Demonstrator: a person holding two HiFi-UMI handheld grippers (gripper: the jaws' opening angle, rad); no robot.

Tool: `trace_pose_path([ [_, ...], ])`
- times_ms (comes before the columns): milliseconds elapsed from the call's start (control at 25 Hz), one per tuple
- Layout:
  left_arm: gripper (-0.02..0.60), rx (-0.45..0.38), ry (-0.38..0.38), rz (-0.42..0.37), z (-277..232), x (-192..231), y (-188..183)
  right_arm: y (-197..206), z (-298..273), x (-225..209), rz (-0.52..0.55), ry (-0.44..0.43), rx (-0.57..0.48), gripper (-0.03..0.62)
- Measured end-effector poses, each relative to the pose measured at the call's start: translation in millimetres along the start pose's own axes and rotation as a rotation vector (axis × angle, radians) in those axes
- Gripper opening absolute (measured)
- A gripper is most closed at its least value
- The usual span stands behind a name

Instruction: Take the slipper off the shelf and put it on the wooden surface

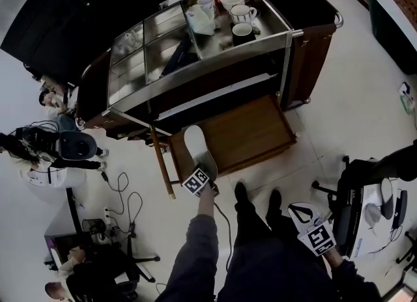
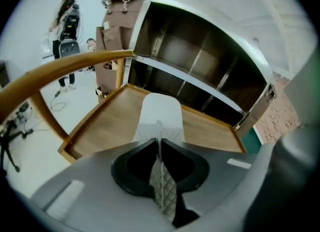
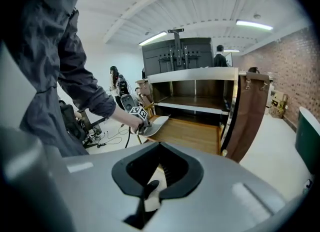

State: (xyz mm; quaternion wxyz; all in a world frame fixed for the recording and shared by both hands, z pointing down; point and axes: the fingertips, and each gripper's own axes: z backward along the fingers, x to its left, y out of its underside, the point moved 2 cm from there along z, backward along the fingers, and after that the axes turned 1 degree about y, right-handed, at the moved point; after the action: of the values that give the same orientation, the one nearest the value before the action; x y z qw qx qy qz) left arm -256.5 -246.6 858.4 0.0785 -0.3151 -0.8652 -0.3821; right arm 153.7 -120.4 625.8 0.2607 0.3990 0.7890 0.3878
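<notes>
My left gripper point(image 1: 207, 168) is shut on the heel end of a white slipper point(image 1: 197, 144). The slipper juts out over the near left corner of the pulled-out wooden surface point(image 1: 257, 135), toe toward the cart. In the left gripper view the quilted slipper point(image 2: 160, 116) is pinched in the gripper point(image 2: 160, 139), with the wooden surface point(image 2: 102, 123) below it. The right gripper view shows slipper point(image 3: 157, 124) and surface point(image 3: 195, 135) from the side. My right gripper point(image 1: 301, 212) hangs low by my right leg, away from the cart, shut with nothing in it point(image 3: 152, 186).
The cart point(image 1: 195, 56) has a steel top with cups point(image 1: 242, 13) and dark open shelves point(image 2: 200, 66) behind the wooden surface. A curved wooden rail point(image 2: 60, 66) stands left of it. Cables point(image 1: 124, 196) and seated people are on the left, a chair point(image 1: 355, 209) on the right.
</notes>
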Motion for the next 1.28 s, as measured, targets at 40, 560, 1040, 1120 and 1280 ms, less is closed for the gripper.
trace_pose_path([
  [40,0.072,-0.016,0.018,0.007,3,-1,-1,8,6,-1,-0.007,-0.004,0.011,0.000],
  [560,0.156,-0.022,0.328,-0.388,183,-99,78,12,-42,39,-0.016,-0.158,-0.042,0.000],
  [1040,0.112,-0.040,0.474,-0.360,360,-65,151,2,-53,182,0.127,-0.119,-0.027,0.000],
  [1120,0.110,-0.026,0.495,-0.350,374,-47,158,9,-54,209,0.061,-0.136,-0.028,0.000],
  [1280,0.110,-0.046,0.515,-0.281,402,-20,154,20,-46,262,-0.064,-0.163,-0.027,0.000],
])
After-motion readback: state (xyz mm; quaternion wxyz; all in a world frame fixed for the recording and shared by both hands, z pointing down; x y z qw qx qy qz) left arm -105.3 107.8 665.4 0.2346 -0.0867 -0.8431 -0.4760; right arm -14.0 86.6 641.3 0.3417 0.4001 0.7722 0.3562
